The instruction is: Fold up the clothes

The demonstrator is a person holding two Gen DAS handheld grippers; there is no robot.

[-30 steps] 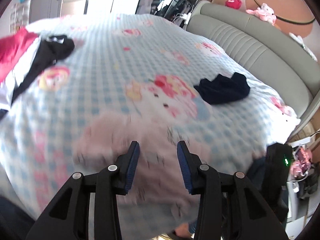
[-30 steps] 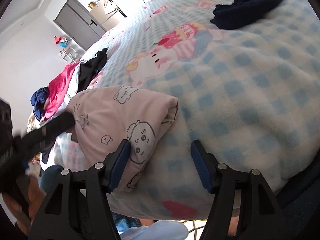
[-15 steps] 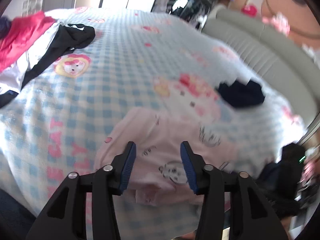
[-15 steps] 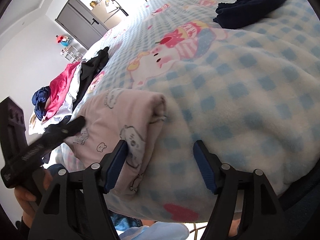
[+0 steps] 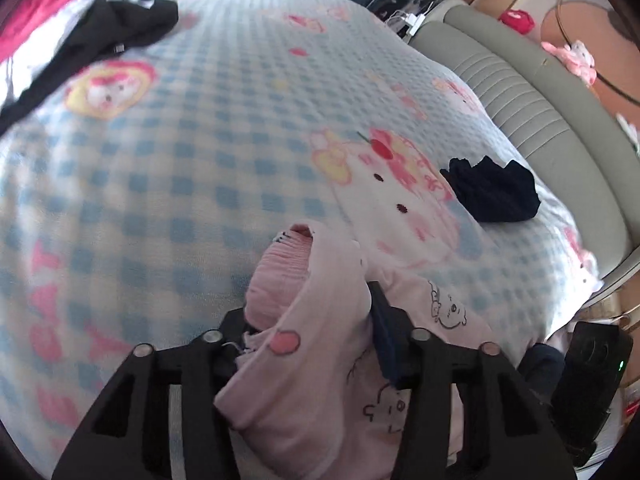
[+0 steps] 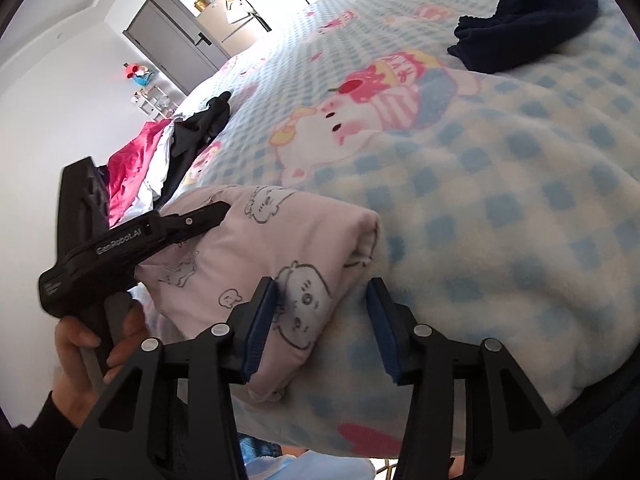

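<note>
A folded pink garment (image 5: 332, 380) with cartoon prints lies at the near edge of the bed. In the left wrist view it bulges up between the fingers of my left gripper (image 5: 316, 300) and hides the left finger. The jaws stand wide and have not closed. The right wrist view shows the left gripper (image 6: 200, 216) resting on top of the pink garment (image 6: 280, 240), with a hand (image 6: 80, 344) on its handle. My right gripper (image 6: 320, 316) is open at the garment's near folded corner, its left pad against the cloth.
The bed carries a blue-checked cartoon blanket (image 5: 200, 140). A dark navy garment (image 5: 492, 192) lies farther right, and a pile of black, white and red clothes (image 6: 160, 152) sits at the far left. A grey padded headboard (image 5: 540, 92) runs along the right.
My left gripper dropped down and forward onto the pink garment, which now bunches up between its fingers. The right gripper shifted a little closer to the folded corner.
</note>
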